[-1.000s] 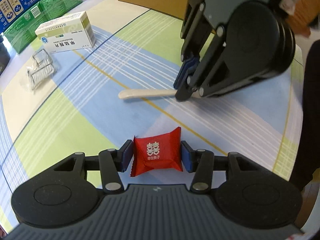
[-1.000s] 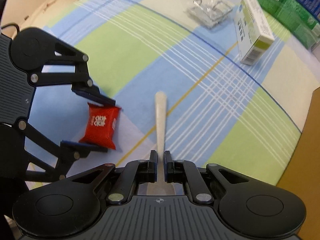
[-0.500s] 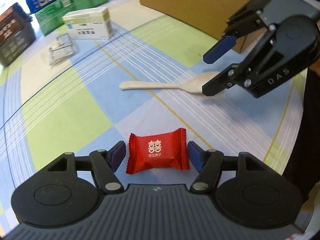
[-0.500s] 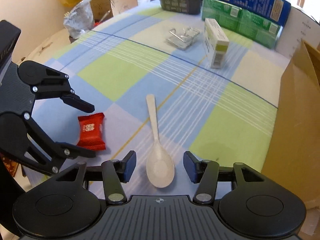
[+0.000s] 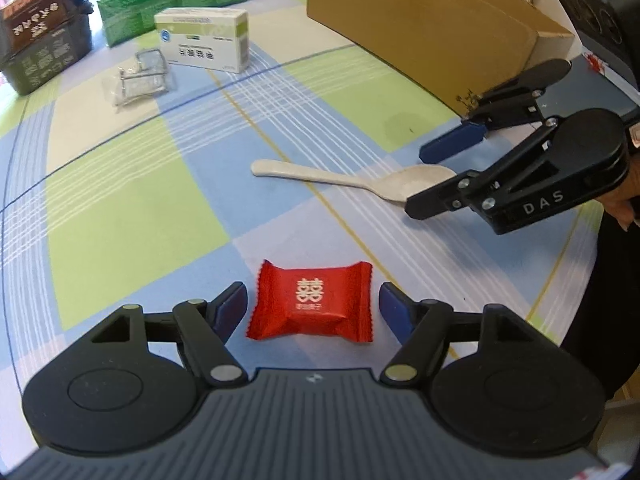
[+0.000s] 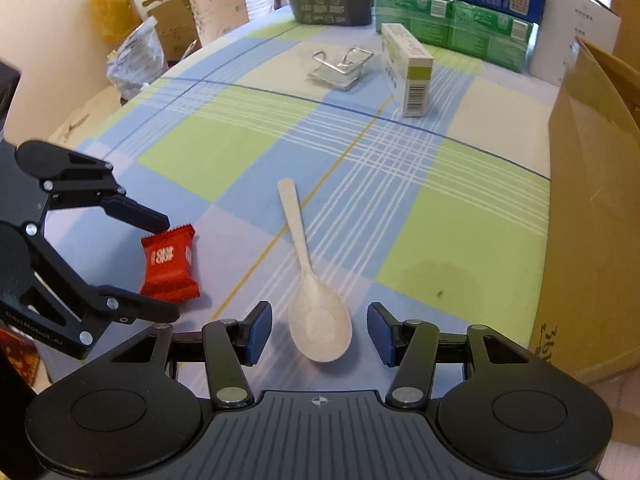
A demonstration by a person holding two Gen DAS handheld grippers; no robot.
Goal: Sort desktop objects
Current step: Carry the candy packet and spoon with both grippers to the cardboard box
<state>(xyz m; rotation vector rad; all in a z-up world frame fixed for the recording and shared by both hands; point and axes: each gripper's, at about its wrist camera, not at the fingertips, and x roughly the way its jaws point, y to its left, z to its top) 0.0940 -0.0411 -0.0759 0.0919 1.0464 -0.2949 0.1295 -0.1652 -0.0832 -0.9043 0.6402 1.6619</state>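
While the jaws of the left gripper (image 5: 312, 309) are opening, a red candy packet (image 5: 311, 307) is seen lying flat on the checked tablecloth (image 5: 120, 216) between its blue pads, touched by neither. The right gripper (image 6: 319, 334) is held half open, and the bowl of a white spoon (image 6: 316, 312) lies between its fingers untouched, with the handle pointed away toward a white medicine box (image 6: 406, 68). A bagged set of metal clips (image 6: 340, 65) is found just beside that box. Green and blue cartons (image 6: 452, 4) are stacked at the far edge. A cardboard box (image 6: 592, 208) is stood near the spoon, walling off the right side.
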